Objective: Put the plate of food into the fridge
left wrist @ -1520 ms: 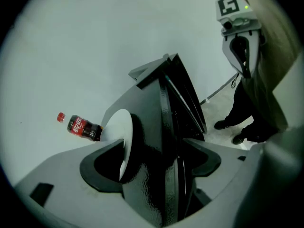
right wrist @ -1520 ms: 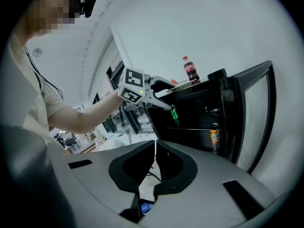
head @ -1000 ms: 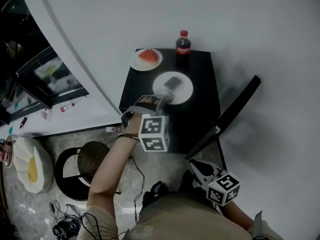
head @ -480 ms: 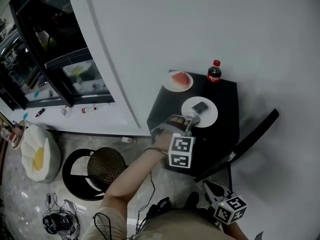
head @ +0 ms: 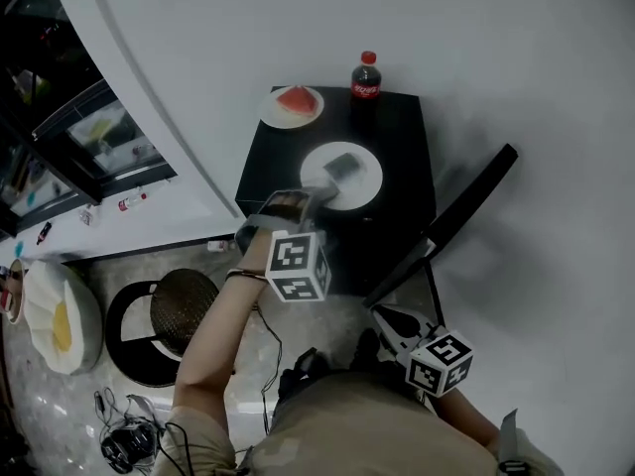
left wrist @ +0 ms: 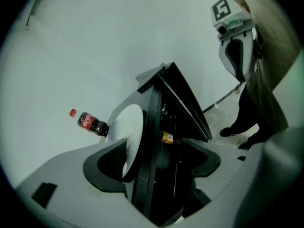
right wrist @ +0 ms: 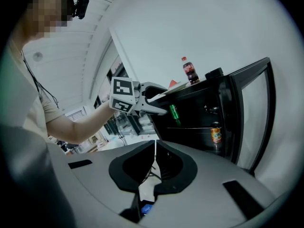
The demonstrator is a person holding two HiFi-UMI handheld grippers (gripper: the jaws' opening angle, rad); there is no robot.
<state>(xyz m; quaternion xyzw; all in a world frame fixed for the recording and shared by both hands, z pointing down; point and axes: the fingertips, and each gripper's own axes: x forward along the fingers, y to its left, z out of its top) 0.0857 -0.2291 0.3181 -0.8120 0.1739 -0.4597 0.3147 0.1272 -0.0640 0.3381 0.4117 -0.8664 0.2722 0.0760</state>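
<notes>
Fingers [left wrist: 76, 179] astride plate [left wrist: 130, 125], probable Coca-Cola [left wrist: 90, 122] beyond

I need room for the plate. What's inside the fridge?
The open fridge holds a green bottle up high and an orange can lower down. Elsewhere inside is too dark to see.

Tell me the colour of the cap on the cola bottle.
Red. The cap of the cola bottle shows best in the head view.
</notes>
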